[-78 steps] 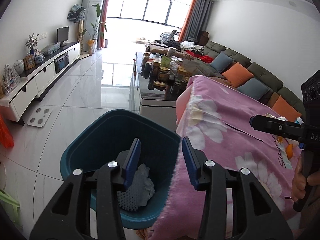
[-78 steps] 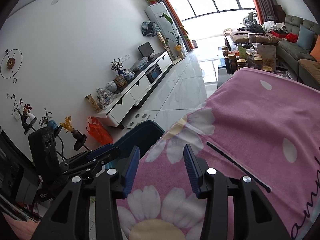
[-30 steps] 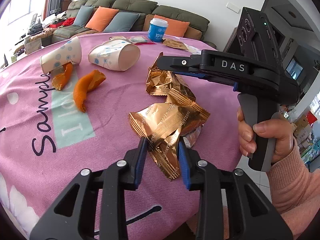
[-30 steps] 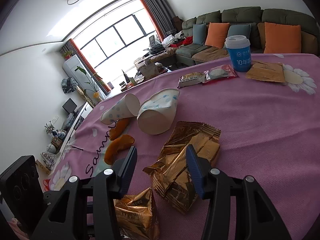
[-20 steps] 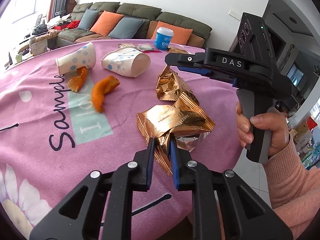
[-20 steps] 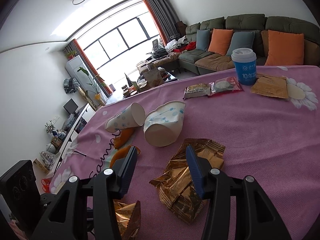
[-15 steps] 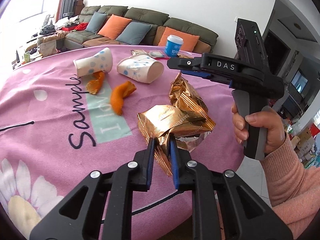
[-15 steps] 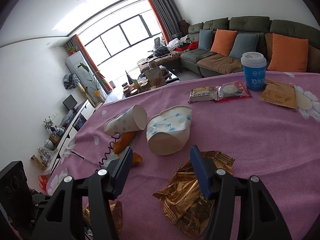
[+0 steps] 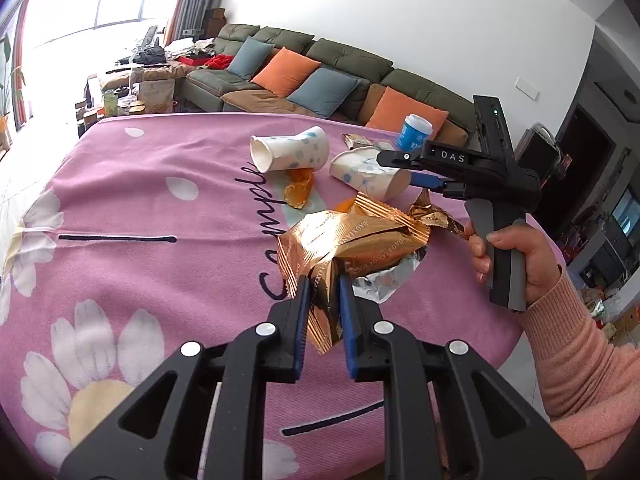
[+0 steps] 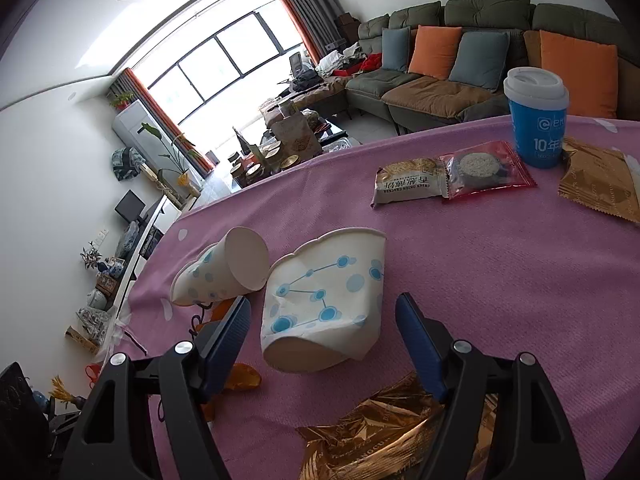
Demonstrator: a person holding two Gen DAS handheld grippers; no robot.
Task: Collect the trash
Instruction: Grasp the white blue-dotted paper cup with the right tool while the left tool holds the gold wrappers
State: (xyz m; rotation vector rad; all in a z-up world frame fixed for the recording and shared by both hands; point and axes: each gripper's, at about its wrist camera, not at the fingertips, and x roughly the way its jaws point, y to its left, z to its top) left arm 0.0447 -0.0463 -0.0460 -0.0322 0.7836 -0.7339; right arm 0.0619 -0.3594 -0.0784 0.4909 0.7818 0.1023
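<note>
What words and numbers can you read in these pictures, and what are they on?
"DAS": on the side of the right gripper.
"10年": on the blue cup; the smaller print under it is too small to read.
"GREEN ONION CRACKER": on the cracker packet; the big characters above it are too blurred.
"Sample": in dark script on the pink tablecloth, partly covered.
Gold wrapper: print too warped to read.

On the tablecloth [image 10: 500, 280] two paper cups lie on their sides next to each other, the crushed cup [image 10: 324, 300] right of the tipped cup [image 10: 220, 272], with orange peel [image 9: 298, 192] just in front of the tipped one. Nearer the camera sits a foil wrapper [image 10: 372, 436]. Behind the cups, a cracker packet [image 10: 408, 182] and a biscuit packet [image 10: 484, 174] overlap; right of them stands the lidded cup [image 10: 536, 120], a flat wrapper [image 10: 600, 184] beside it. The sofa [image 10: 460, 76] runs behind the table.
</note>
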